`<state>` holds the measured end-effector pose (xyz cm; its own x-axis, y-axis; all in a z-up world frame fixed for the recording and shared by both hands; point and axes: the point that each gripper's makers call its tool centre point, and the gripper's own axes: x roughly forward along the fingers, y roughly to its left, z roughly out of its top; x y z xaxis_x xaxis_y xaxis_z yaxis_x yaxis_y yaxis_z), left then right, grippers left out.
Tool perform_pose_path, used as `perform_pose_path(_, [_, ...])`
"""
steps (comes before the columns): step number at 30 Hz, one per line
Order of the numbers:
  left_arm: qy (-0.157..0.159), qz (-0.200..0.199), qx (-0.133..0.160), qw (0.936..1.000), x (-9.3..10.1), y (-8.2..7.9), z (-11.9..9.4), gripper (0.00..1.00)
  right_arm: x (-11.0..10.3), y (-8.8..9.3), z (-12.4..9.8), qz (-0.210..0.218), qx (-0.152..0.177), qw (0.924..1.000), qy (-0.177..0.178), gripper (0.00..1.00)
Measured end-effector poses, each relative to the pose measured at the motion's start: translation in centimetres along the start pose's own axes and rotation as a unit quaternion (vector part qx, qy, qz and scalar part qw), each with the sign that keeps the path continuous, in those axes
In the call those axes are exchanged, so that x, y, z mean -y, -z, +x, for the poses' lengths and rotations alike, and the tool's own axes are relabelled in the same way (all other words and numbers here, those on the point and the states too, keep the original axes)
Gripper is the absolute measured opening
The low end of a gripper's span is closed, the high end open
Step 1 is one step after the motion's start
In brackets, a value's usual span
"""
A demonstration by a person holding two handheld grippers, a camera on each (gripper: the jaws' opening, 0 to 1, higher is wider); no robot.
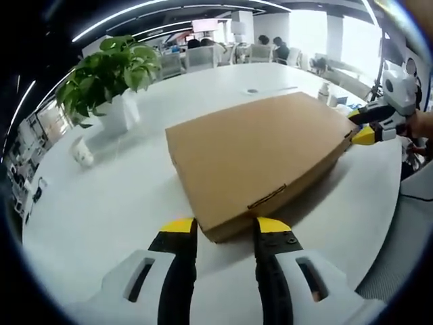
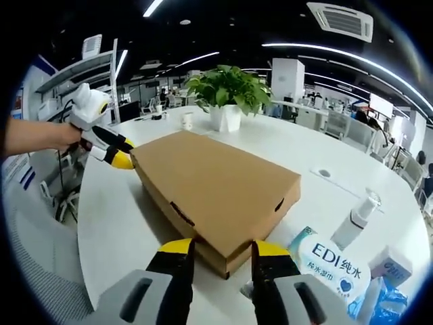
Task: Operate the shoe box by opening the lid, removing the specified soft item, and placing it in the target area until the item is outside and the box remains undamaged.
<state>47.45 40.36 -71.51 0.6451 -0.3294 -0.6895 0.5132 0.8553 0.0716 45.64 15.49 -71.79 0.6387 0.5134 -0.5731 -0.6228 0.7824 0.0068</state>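
Note:
A flat brown cardboard shoe box (image 1: 254, 152) lies on the white table (image 1: 101, 217) with its lid down. In the left gripper view my left gripper (image 1: 224, 225) is open, its yellow tips on either side of the box's near corner. My right gripper (image 1: 365, 128) shows at the far right corner of the box, held by a hand. In the right gripper view the box (image 2: 216, 189) runs away from me. My right gripper (image 2: 223, 248) is open and straddles the corner nearest it. My left gripper (image 2: 115, 152) sits at the opposite corner. The soft item is hidden.
A potted plant (image 1: 108, 78) in a white pot and a small cup (image 1: 82, 156) stand beyond the box. A tissue pack (image 2: 331, 267), a spray bottle (image 2: 358, 217) and blue packets (image 2: 385, 298) lie close to my right gripper. The table edge curves nearby; people sit at far desks.

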Motion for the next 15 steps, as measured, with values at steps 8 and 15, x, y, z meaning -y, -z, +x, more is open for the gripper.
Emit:
perform_pose_path(8, [-0.002,0.004,-0.006,1.0,-0.34,-0.55,0.66,0.32,0.51,-0.37,0.38,0.01,-0.002,0.9999,0.001,0.3])
perform_pose_path(15, [-0.004,0.004,-0.006,1.0,-0.4,-0.5,0.72,0.32,0.6,-0.46,0.49,0.02,-0.002,0.9998,0.001,0.31])
